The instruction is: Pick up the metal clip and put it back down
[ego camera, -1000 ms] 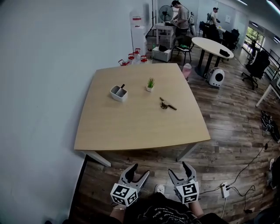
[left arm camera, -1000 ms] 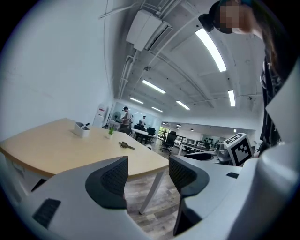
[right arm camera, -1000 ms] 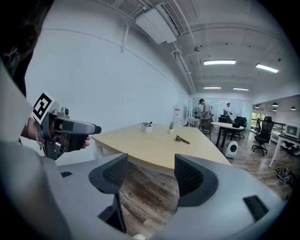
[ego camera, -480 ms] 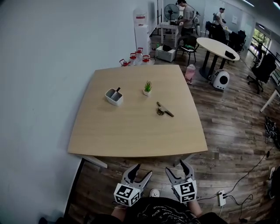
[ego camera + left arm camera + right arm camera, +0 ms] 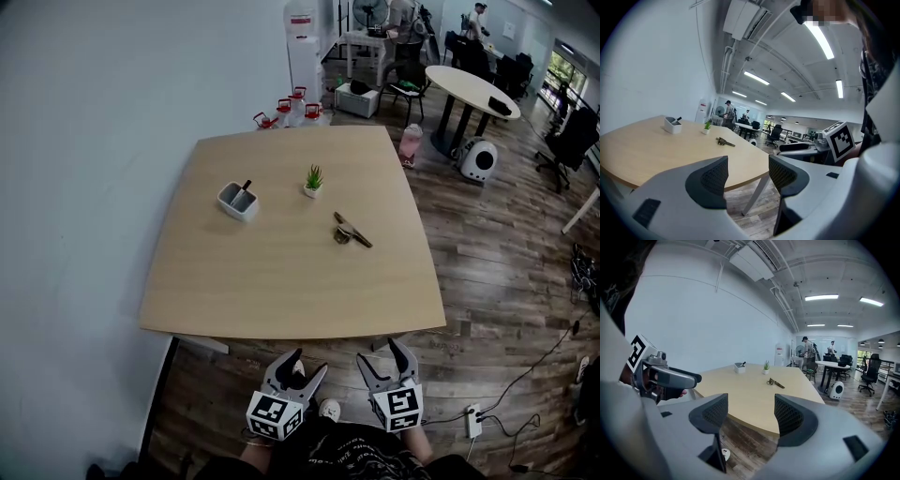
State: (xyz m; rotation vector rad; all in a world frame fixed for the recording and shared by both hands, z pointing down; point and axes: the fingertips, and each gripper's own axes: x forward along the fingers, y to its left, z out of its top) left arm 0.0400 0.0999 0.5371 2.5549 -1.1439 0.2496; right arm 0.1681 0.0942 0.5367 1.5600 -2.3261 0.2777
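The metal clip (image 5: 351, 231) lies flat on the wooden table (image 5: 281, 281), right of its middle; it also shows small in the left gripper view (image 5: 725, 141) and the right gripper view (image 5: 776, 383). Both grippers hang below the table's near edge, close to my body. My left gripper (image 5: 303, 367) is open with nothing between its jaws. My right gripper (image 5: 384, 357) is open and empty too. Each is far from the clip.
A white pen holder (image 5: 237, 201) and a small potted plant (image 5: 313, 180) stand on the table's far half. Red-capped bottles (image 5: 291, 108) and a water dispenser (image 5: 302, 47) stand beyond it. A round table (image 5: 473, 89), chairs and people are at the back right. A power strip (image 5: 473, 418) lies on the floor.
The view has shifted slightly, so the table sits a little nearer and more to the left. Both grippers stay open by my body; the clip has not moved.
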